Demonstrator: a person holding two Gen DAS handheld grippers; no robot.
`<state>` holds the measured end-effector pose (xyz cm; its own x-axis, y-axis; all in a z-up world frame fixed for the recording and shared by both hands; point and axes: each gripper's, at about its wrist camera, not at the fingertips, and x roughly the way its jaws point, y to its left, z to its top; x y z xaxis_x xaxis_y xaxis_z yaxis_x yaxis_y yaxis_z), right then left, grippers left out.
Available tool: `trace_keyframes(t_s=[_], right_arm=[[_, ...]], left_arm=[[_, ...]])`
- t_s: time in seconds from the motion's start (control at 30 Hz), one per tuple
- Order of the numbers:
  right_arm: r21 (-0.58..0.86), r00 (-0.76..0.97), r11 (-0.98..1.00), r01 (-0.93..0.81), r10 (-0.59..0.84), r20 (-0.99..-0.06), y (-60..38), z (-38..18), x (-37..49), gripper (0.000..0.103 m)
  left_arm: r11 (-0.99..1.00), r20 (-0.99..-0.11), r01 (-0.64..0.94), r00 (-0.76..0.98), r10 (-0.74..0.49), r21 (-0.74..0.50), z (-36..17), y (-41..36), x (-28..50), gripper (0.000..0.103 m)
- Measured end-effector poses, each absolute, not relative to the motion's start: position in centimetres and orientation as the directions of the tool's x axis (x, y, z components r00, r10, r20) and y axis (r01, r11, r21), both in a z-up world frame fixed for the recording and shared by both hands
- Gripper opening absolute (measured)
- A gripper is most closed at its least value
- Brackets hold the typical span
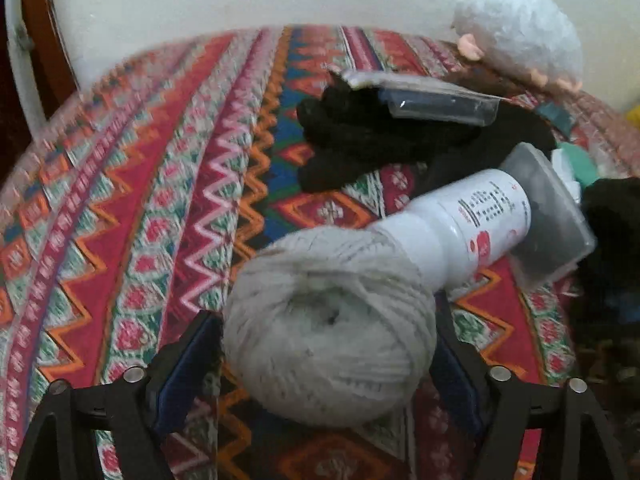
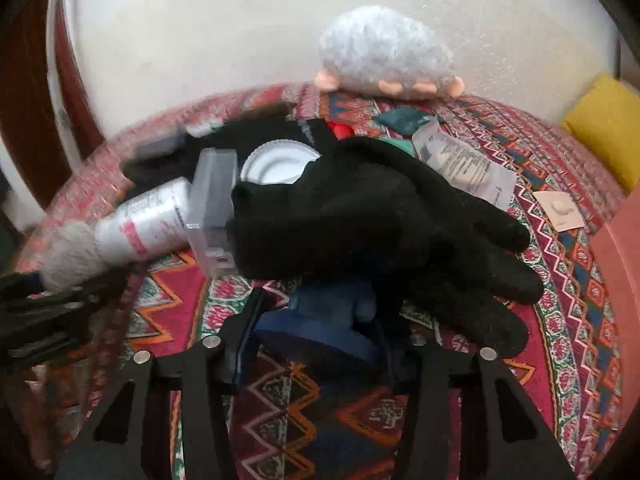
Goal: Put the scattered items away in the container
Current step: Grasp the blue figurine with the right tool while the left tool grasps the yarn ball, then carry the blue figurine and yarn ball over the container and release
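Now your left claw (image 1: 328, 344) squeezes the yarn (image 1: 328, 324); your right claw (image 2: 320, 320) pinches a blue thing (image 2: 320, 336) under the glove (image 2: 380, 216). Next, find the container, maybe at 3 o'clock.

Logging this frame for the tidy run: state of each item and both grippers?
Left gripper: jaws around the yarn ball, grip unclear.
Yarn ball: wound, on bedspread.
White bottle: lying on its side.
Right gripper: shut on blue object.
Blue object: gripped, partly hidden.
Black glove: limp, draped over blue object.
Plush toy: against wall.
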<state>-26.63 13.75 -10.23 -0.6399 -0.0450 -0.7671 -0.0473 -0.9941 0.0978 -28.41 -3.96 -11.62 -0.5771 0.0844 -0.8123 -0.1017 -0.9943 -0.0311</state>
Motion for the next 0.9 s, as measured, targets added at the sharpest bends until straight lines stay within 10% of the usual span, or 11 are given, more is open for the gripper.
trace_keyframes(t_s=[0.53,0.9], right_arm=[[0.238,-0.624,-0.969,0.068,-0.227,-0.748,16.0,-6.5,-13.1,0.05],[0.217,-0.734,-0.931,0.293,-0.364,-0.573,15.7,1.4,-2.1,0.051]], left_arm=[[-0.994,-0.718,-0.091,-0.696,0.027,0.052,-3.8,-3.8,-15.9,0.065],[-0.996,-0.68,-0.09,-0.728,0.085,-0.028,-0.8,-4.9,-6.5,0.065]])
